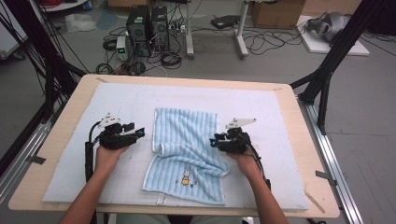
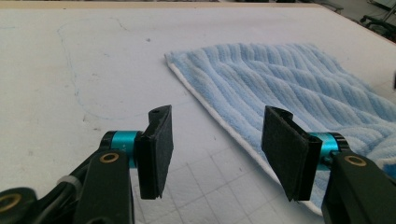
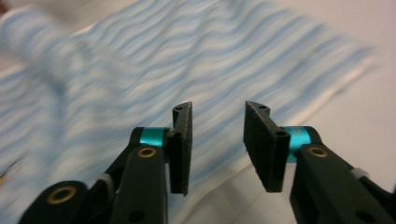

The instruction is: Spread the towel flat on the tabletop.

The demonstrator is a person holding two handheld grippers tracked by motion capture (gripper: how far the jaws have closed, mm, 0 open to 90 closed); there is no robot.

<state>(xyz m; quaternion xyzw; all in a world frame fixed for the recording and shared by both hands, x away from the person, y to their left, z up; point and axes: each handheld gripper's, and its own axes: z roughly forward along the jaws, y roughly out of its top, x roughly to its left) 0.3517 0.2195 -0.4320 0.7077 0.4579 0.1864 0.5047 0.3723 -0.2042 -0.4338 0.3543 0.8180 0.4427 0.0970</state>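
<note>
A light blue striped towel (image 1: 187,149) lies rumpled on the white mat (image 1: 70,154), with a small embroidered figure near its front edge and its right side folded over. My left gripper (image 1: 140,133) rests just left of the towel's left edge, pointing at it. In the left gripper view the left gripper (image 2: 217,126) stands open over bare mat, and the towel (image 2: 280,79) has its white-trimmed edge passing by the right jaw. My right gripper (image 1: 214,141) sits at the towel's right fold. In the blurred right gripper view the right gripper (image 3: 217,112) is open above the towel (image 3: 140,60), nothing between the pads.
The mat covers a wooden table (image 1: 308,140). Black frame posts (image 1: 327,70) stand at the table's far corners. Beyond the far edge, computer towers (image 1: 148,28), cables and a cardboard box (image 1: 278,14) sit on the floor.
</note>
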